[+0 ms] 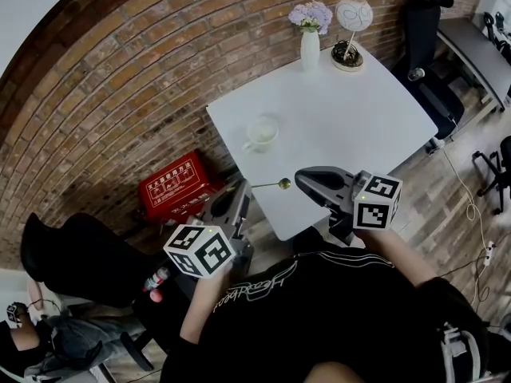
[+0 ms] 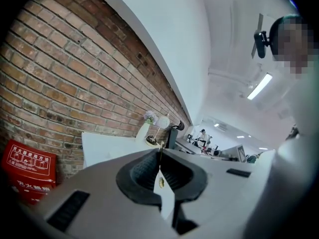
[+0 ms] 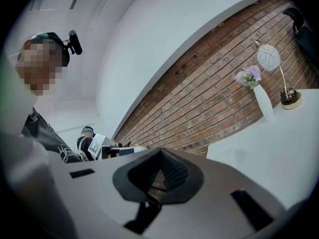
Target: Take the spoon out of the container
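Gold spoon (image 1: 271, 185) is out of the cup (image 1: 262, 132). The L gripper (image 1: 246, 190) holds it in the air, lying flat over the near left edge of the white table (image 1: 359, 110). Its round end points to the R gripper (image 1: 299, 180). The cup stands farther back on the table, apart from the spoon.

In the left gripper view the L jaws are pressed tight on the thin spoon handle (image 2: 160, 159), which sticks up past the tip. In the right gripper view the R jaws are pressed together w/ nothing in them. The two grippers are near each other, tips facing.

Writing: a red box (image 1: 177, 186) sits on the floor by the brick wall, w/ white Chinese signs on the lid, too small to read. The person's black shirt (image 1: 335, 309) has white curly letters on the front; can't read them.

At the far end of the table stand a white vase (image 1: 310, 50) w/ pale purple flowers & a round lamp (image 1: 353, 14). A black chair (image 1: 423, 30) is past the table on the R.
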Demonstrator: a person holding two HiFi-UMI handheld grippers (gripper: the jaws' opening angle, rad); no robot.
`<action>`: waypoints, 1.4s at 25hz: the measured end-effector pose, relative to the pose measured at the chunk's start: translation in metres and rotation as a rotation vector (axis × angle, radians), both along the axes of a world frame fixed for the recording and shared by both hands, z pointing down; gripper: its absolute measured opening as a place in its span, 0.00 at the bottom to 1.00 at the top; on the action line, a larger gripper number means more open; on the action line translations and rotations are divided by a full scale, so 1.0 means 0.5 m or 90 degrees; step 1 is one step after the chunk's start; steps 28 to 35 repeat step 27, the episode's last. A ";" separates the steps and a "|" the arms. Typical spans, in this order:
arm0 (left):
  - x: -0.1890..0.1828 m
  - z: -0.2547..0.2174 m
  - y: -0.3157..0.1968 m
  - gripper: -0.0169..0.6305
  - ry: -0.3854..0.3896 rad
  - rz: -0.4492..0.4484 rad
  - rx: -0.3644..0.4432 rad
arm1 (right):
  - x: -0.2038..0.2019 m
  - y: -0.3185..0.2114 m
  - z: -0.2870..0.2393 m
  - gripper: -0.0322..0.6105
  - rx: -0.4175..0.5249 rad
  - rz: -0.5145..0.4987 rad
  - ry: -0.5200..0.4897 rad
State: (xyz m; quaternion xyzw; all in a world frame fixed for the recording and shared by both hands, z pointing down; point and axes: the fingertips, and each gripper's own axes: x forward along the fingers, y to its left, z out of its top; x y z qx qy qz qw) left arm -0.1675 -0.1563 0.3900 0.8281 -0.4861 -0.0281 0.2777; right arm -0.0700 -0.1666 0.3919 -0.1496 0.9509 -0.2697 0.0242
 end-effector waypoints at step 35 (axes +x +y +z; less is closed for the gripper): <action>0.016 -0.027 0.051 0.03 0.000 0.013 0.015 | 0.013 0.043 0.000 0.05 -0.001 0.001 -0.001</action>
